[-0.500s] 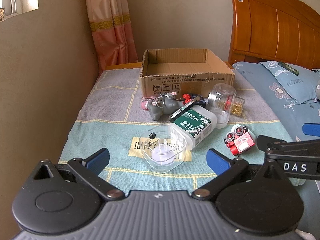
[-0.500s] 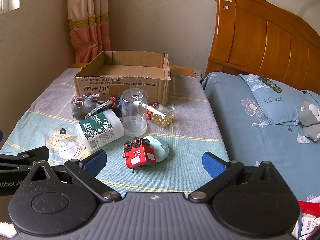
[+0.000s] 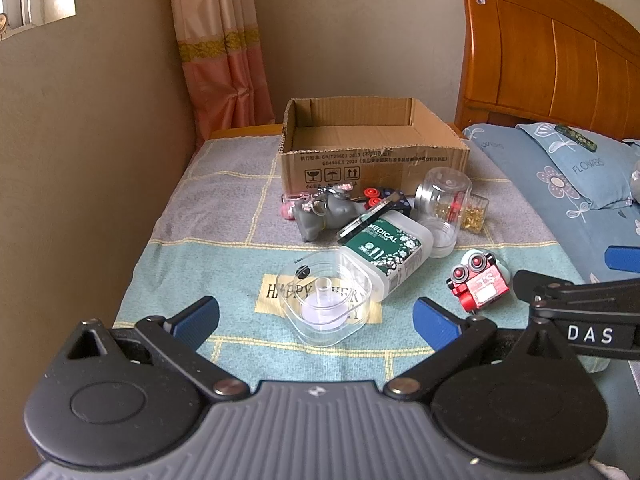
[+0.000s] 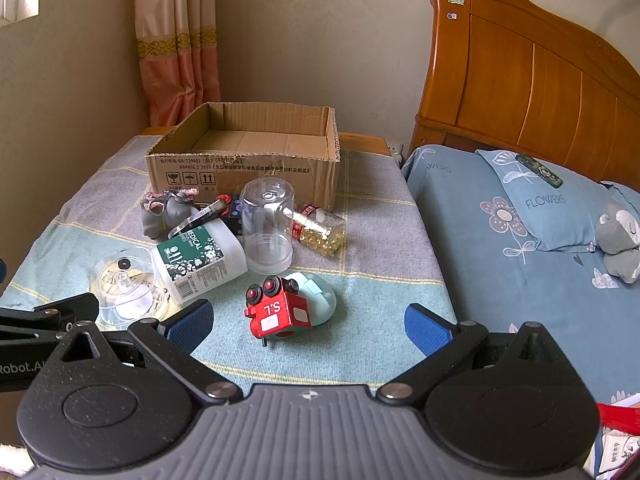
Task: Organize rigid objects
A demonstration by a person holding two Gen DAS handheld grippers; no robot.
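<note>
An open cardboard box (image 3: 372, 160) (image 4: 244, 168) stands at the back of the cloth-covered table. In front of it lie a clear square container (image 3: 326, 298) (image 4: 124, 284), a green-labelled white bottle (image 3: 390, 250) (image 4: 200, 258), an upturned clear jar (image 3: 440, 208) (image 4: 268, 224), a grey elephant toy (image 3: 324, 214) (image 4: 164, 214), a bottle of yellow capsules (image 4: 320, 230) and a red toy train (image 3: 478, 282) (image 4: 278, 310). My left gripper (image 3: 316, 322) is open just before the clear container. My right gripper (image 4: 308, 322) is open, with the red train between its fingertips' line.
A bed (image 4: 520, 248) with a blue sheet, pillow (image 4: 548, 200) and grey plush toy (image 4: 618, 240) lies to the right, under a wooden headboard (image 4: 532, 76). A wall (image 3: 80, 160) and pink curtain (image 3: 220, 48) close off the left.
Both grippers have edged slightly forward toward the objects. Nothing on the table has moved.
</note>
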